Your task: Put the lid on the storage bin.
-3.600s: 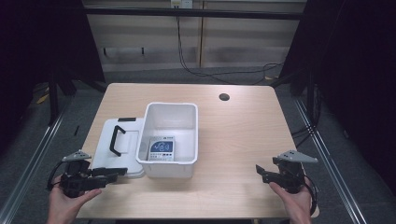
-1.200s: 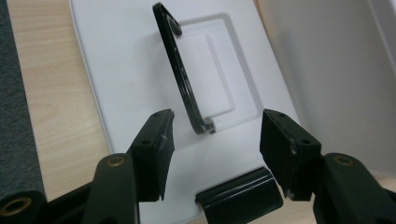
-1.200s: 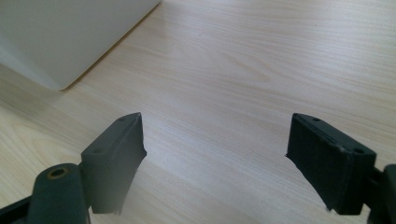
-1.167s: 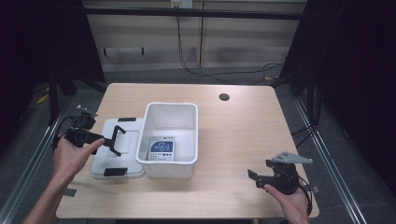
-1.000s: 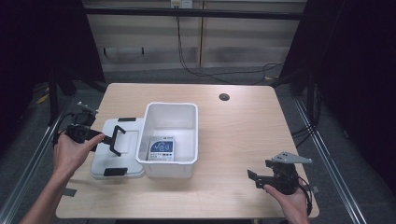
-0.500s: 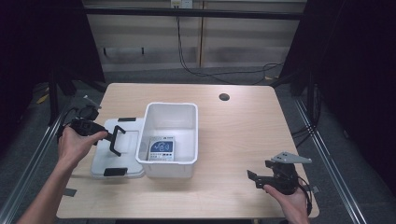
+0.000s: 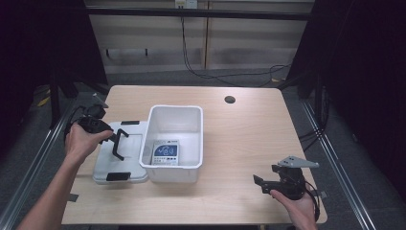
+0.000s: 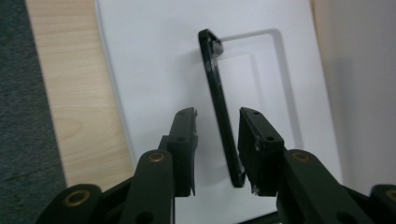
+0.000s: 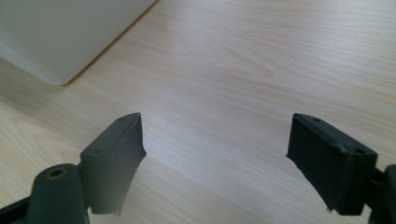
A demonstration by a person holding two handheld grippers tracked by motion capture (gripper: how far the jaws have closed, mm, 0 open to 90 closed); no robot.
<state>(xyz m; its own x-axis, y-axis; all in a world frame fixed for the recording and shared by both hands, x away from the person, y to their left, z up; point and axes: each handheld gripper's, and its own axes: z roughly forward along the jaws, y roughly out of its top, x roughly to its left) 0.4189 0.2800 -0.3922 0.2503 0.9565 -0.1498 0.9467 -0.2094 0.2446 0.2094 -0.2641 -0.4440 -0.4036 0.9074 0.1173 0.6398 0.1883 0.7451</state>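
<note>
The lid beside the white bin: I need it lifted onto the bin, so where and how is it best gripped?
Grip the lid by its black handle, which stands raised off the flat top so jaws fit either side. Come from above, across the bar's middle, as the left claw straddles it.

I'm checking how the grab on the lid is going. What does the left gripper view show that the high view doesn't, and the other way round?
Left gripper view alone: the black handle stands between the left gripper's jaws, against the right-hand one, with a gap to the other; whether it is pinched I cannot tell. The jaws have just been closing.

High view alone: the white bin with a printed card inside, the lid's black end clips, and the right gripper open over bare table.

Both: the white lid lying flat beside the bin, handle raised.
</note>
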